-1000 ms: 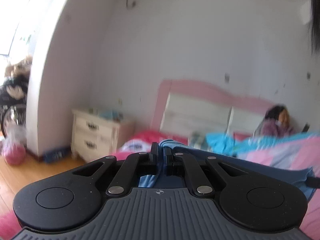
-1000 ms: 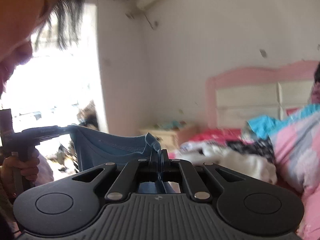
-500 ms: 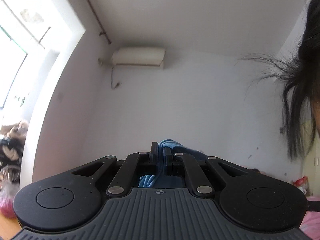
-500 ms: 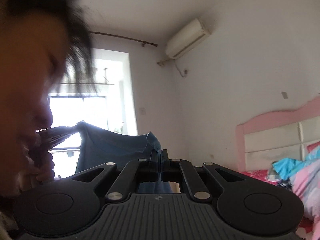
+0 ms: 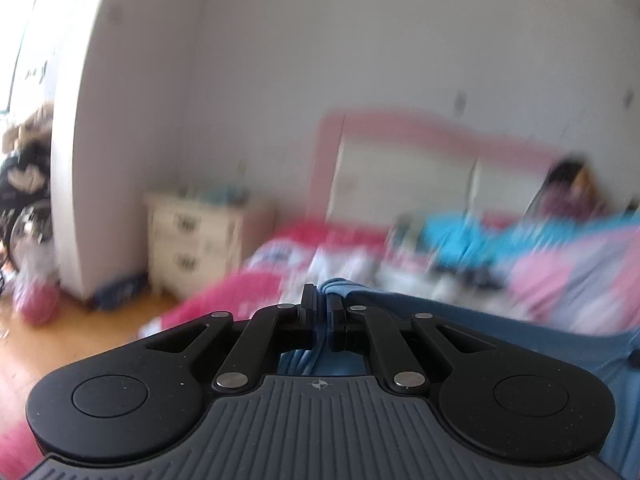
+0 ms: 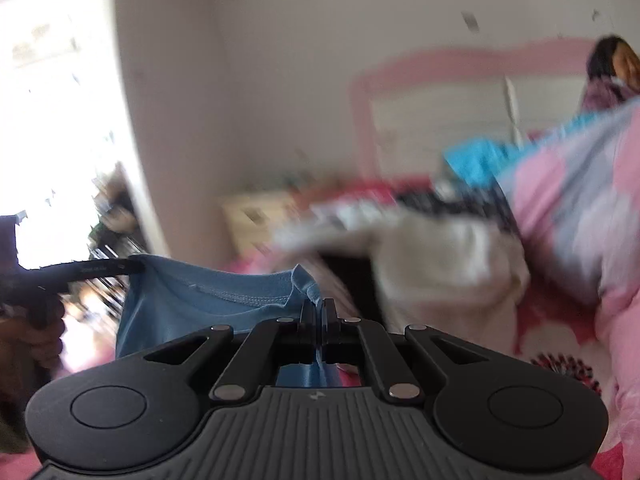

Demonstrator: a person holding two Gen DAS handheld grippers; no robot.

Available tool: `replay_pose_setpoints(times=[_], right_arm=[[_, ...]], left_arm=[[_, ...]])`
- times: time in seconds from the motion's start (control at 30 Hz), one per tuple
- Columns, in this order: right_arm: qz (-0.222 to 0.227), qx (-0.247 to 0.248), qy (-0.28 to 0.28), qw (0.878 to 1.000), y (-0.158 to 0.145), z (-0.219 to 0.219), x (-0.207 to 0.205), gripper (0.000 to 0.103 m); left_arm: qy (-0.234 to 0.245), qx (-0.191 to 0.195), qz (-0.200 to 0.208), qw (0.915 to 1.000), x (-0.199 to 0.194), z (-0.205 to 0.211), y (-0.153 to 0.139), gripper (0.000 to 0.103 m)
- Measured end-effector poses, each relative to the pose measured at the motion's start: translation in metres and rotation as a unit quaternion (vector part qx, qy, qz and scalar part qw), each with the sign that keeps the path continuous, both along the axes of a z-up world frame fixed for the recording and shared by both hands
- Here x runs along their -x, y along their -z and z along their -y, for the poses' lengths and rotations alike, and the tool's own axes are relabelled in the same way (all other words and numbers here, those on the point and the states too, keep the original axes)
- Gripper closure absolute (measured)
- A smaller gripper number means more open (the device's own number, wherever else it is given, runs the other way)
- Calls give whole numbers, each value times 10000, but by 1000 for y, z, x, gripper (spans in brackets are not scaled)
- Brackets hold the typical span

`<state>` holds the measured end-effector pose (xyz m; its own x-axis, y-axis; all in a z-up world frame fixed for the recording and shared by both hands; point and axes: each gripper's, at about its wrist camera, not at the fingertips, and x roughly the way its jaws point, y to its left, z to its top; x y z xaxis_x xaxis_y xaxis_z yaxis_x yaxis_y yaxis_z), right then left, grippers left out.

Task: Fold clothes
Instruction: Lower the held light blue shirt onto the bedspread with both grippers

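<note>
Left gripper: the black two-finger left gripper (image 5: 321, 306) is clamped tight on a bunched fold of a blue cotton T-shirt (image 5: 460, 316), whose cloth runs off to the right of its fingers.
Right gripper: the black two-finger right gripper (image 6: 318, 312) pinches the same blue shirt (image 6: 208, 300) at its stitched edge.
Garment: held in the air between both grippers, stretched above the bed; in the right wrist view its far corner meets the left gripper (image 6: 128, 267) at the picture's left.
Hand: a hand (image 6: 42, 332) grips that tool's handle.
Setting: a blurred bed with a pink padded headboard (image 5: 420, 152), a pink and blue patterned quilt (image 5: 560, 276), a cream bedside cabinet (image 5: 196, 240) and a wooden floor (image 5: 48, 344).
</note>
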<state>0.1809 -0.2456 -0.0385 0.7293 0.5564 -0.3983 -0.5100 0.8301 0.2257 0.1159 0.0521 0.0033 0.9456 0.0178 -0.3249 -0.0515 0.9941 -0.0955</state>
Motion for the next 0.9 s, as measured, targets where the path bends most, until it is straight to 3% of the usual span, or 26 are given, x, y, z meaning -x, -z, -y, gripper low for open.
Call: replay_pose_setpoints(times=[0.13, 0.27, 0.53, 0.8, 0.87, 0.9], right_arm=[[-634, 598, 278, 9958, 72, -17, -55, 100], [-895, 884, 478, 9909, 110, -19, -74, 100], [-871, 1038, 660, 9886, 117, -25, -96, 100], [-1025, 1354, 630, 9834, 151, -36, -109, 99], [-1081, 1372, 619, 9827, 157, -35, -110, 86], [-1221, 1192, 666, 9831, 154, -30, -112, 79]], left_arm=[[-99, -213, -988, 9948, -76, 15, 85, 100], [-76, -429, -1472, 9881, -105, 24, 137, 100], [127, -433, -1434, 9886, -119, 21, 148, 100], [43, -994, -1860, 9775, -137, 37, 195, 95], [52, -1149, -1876, 9755, -135, 41, 198, 94], [71, -1184, -1904, 9745, -134, 42, 195, 88]])
